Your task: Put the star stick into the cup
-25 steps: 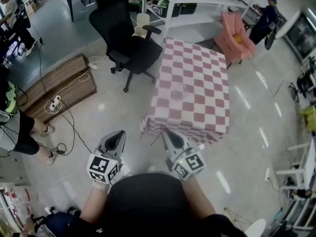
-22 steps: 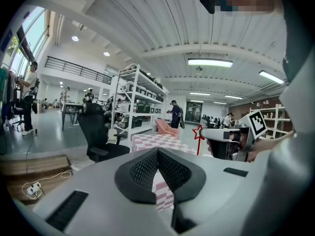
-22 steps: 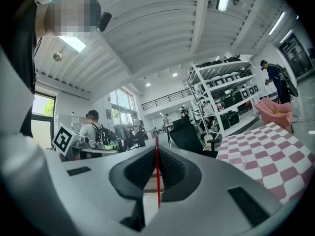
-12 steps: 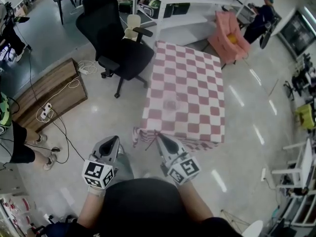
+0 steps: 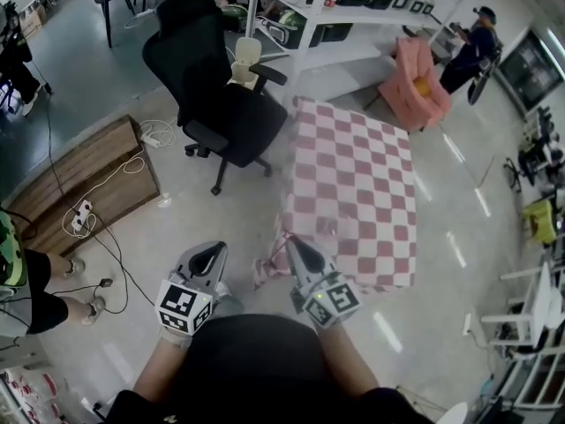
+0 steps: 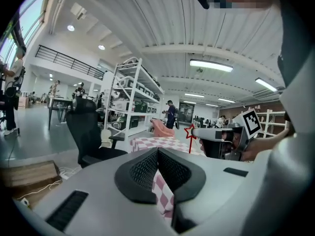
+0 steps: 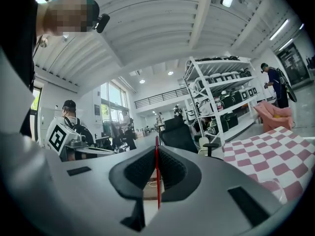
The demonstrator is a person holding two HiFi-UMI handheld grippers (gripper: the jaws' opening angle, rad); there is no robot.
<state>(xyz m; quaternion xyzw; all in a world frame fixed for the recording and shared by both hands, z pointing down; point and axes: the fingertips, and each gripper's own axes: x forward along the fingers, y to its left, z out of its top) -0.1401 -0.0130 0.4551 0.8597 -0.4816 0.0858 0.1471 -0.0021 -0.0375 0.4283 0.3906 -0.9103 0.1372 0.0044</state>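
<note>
My right gripper (image 7: 157,151) is shut on the star stick (image 7: 157,178), a thin red rod that stands upright between its pads. The left gripper view shows the stick's red star (image 6: 189,131) rising above the right gripper (image 6: 198,132). In the head view my right gripper (image 5: 290,240) is close to my body, at the near corner of the pink checkered table (image 5: 353,193). My left gripper (image 5: 212,253) is beside it over the floor, its jaws (image 6: 157,150) shut with nothing between them. No cup shows on the table.
A black office chair (image 5: 221,95) stands left of the table with a cream object (image 5: 247,58) at its armrest. White shelving (image 5: 335,16) and a pink armchair (image 5: 415,82) lie beyond. A wooden platform with cables (image 5: 79,184) is on the left, and people stand around the room.
The head view has swung, so the table and chair now sit further right in it. Both grippers keep much the same pose near my body, and the stick stays gripped.
</note>
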